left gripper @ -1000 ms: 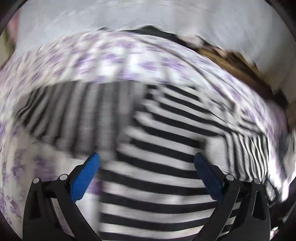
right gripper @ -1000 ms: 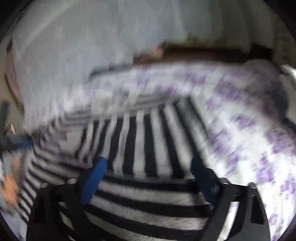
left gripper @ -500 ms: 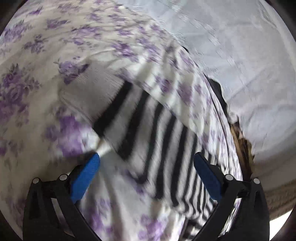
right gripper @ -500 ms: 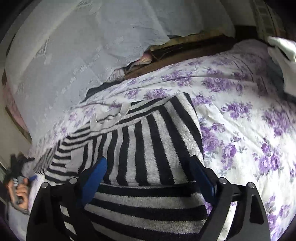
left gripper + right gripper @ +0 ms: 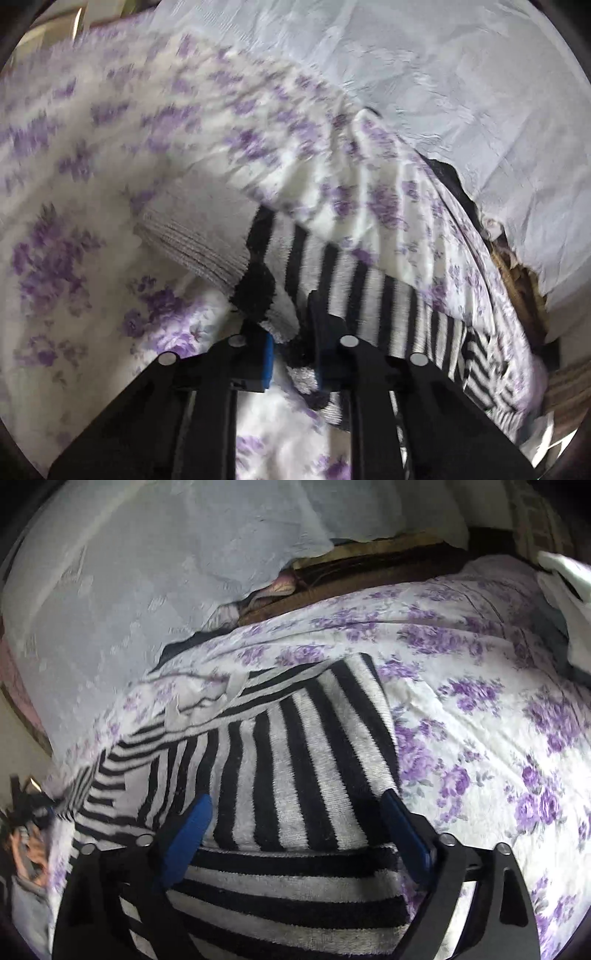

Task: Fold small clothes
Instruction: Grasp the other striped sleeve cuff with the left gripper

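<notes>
Now my left gripper (image 5: 291,354) is clenched on the sleeve (image 5: 266,295) of the striped sweater (image 5: 295,768), just below its grey ribbed cuff (image 5: 195,240). The sweater lies on the purple-flowered bedsheet (image 5: 480,738); a fold of sheet seems to cover part of the sleeve, though blur hampers me. My right gripper (image 5: 295,823) is opening, its jaws straddling the sweater's body without pinching it.

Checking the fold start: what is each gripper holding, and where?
Left gripper pinches the striped garment's sleeve just behind its grey cuff. Right gripper holds nothing.
</notes>
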`<state>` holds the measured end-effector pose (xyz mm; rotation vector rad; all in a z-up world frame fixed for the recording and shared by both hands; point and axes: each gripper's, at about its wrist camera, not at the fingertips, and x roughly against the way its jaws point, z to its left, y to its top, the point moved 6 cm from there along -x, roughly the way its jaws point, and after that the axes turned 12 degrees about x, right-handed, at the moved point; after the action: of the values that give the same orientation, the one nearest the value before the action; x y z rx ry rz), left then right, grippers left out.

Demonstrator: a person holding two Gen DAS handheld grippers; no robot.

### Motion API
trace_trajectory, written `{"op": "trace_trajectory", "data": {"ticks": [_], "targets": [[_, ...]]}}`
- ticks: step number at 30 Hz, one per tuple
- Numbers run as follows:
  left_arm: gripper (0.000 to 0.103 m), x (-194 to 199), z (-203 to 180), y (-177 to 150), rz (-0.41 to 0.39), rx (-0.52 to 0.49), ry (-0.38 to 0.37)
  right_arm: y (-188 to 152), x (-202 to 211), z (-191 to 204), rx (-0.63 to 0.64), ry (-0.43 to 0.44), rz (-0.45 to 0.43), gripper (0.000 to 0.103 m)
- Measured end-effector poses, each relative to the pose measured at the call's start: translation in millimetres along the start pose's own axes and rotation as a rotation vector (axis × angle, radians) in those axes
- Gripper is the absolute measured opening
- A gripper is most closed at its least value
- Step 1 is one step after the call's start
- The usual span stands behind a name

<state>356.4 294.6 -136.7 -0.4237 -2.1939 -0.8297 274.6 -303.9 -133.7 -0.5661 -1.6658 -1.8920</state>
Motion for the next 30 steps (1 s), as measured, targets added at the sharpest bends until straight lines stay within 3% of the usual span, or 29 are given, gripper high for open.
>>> {"op": "trace_trajectory", "data": {"ticks": [4,9,20,30], "targets": [[0.011,32,-39,-16,-0.090,-0.158,0.000,6,15,-10,-0.057,0.000,-0.069,0.094],[0.011,52,-90,-51,-0.155,-0.338,0.022,-6,-6,-27,-0.177,0.052,0.028,0.094],[0.011,55,-143,-98,-0.139,-0.490,0.029,-6,6,-42,-0.312,0.130,-0.018,0.094],[0.011,56,-192,-137,-0.127,-0.593,0.013,-8,13,-57,-0.453,0.227,0.001,0.094]]}}
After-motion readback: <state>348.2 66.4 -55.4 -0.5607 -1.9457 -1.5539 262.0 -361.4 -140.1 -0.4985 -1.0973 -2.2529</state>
